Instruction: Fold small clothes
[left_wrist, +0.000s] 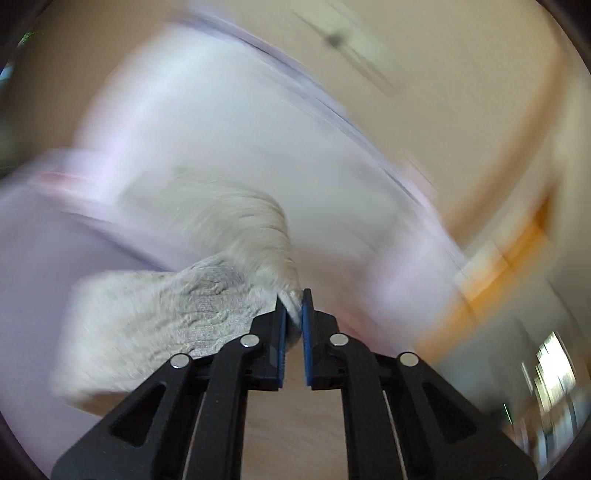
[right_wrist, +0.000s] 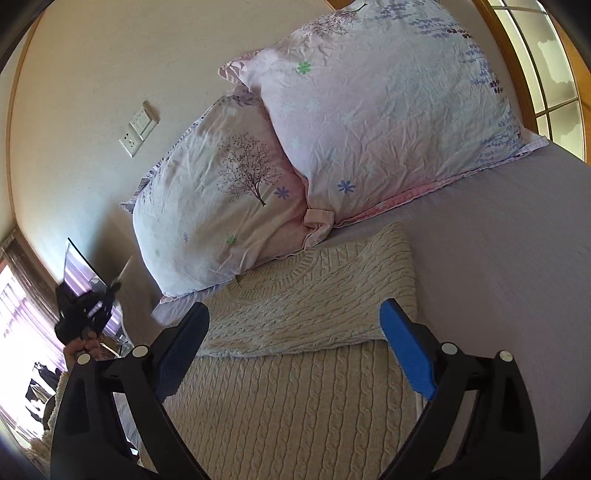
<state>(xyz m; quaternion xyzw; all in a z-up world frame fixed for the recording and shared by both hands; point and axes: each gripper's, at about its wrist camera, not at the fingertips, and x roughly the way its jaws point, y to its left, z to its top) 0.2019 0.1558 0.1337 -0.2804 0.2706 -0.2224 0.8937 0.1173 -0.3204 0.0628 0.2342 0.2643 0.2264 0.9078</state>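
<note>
A cream cable-knit sweater (right_wrist: 295, 369) lies on the lilac bed sheet (right_wrist: 498, 277), its upper part folded over near the collar. My right gripper (right_wrist: 295, 339) is open and empty, hovering just above the sweater. In the blurred left wrist view my left gripper (left_wrist: 293, 299) is shut on a bunched piece of the sweater (left_wrist: 166, 314), which hangs and trails to the left. The left gripper also shows in the right wrist view (right_wrist: 86, 312) at the far left, held in a hand off the bed's side.
Two floral pillows (right_wrist: 376, 110) (right_wrist: 221, 199) stand at the bed's head against a beige wall with a switch and socket (right_wrist: 138, 129). A wood-framed window (right_wrist: 546, 74) is at the upper right. The left wrist view is heavily motion-blurred.
</note>
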